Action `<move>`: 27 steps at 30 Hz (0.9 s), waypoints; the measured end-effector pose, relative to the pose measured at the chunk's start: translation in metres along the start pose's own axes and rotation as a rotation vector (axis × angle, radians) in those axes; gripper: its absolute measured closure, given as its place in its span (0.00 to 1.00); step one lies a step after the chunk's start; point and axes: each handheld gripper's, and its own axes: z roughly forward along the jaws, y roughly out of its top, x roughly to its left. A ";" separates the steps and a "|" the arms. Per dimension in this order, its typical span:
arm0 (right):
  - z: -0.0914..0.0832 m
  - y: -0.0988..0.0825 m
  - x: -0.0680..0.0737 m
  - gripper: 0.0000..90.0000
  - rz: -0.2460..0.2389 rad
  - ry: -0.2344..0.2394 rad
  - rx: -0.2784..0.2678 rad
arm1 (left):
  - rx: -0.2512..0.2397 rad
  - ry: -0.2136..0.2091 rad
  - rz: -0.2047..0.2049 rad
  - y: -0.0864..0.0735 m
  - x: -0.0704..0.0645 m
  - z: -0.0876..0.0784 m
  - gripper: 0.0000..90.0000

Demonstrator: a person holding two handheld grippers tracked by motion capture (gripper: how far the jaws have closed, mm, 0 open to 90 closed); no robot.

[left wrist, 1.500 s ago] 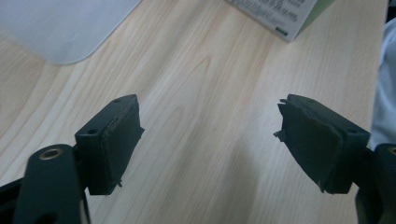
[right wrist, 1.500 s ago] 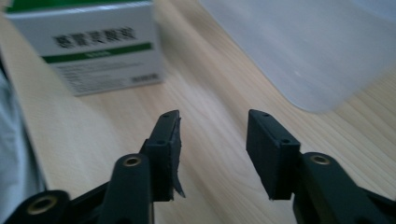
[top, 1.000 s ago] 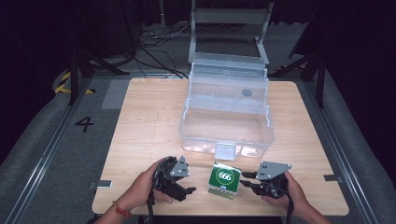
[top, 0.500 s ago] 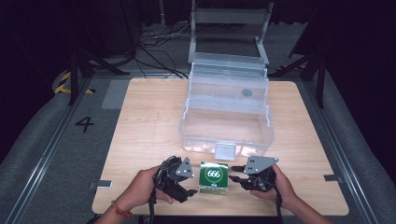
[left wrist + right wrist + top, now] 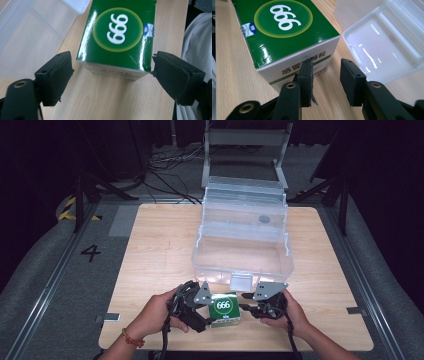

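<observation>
Left gripper [image 5: 200, 312] sits at the lower middle of the high view, jaws spread wide either side of the near end of the green box [image 5: 223, 308], and in the left gripper view those black jaws frame the box [image 5: 117, 37] without pressing on it, the right one just grazing its corner at most. They have just been opening a touch, with the box between them. Right gripper [image 5: 248, 303] comes in from the other side, jaws partly apart and empty; they too have just been opening, and in the right gripper view the box [image 5: 284, 35] lies just ahead and to the left of them, one jaw close against its white side. So the box rests flat on the wooden table [image 5: 160, 245], just in front of the clear plastic case [image 5: 242, 240] that stands open behind it. This looks like the lining-up step before a lift. Next move, I'd say: close the left jaws squarely on the box's sides, steady it with the right, then raise it over the case's front wall.
</observation>
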 end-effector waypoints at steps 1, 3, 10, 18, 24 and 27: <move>0.002 0.002 0.000 0.70 -0.008 -0.001 -0.003 | 0.000 -0.004 0.002 0.004 0.000 0.002 0.18; 0.004 0.003 0.000 0.70 -0.010 0.000 -0.004 | 0.000 -0.011 0.003 0.008 0.002 0.005 0.19; 0.007 0.006 0.000 0.69 -0.023 0.002 0.000 | 0.048 -0.032 0.020 0.016 0.005 0.017 0.17; 0.008 0.007 -0.001 0.68 -0.028 0.004 -0.003 | 0.093 -0.055 0.032 0.022 0.008 0.026 0.16; 0.009 0.008 -0.002 0.67 -0.026 0.006 -0.002 | 0.134 -0.061 0.047 0.025 0.009 0.033 0.15; 0.011 0.008 -0.002 0.67 -0.024 0.014 -0.001 | 0.169 -0.048 0.065 0.024 0.006 0.037 0.14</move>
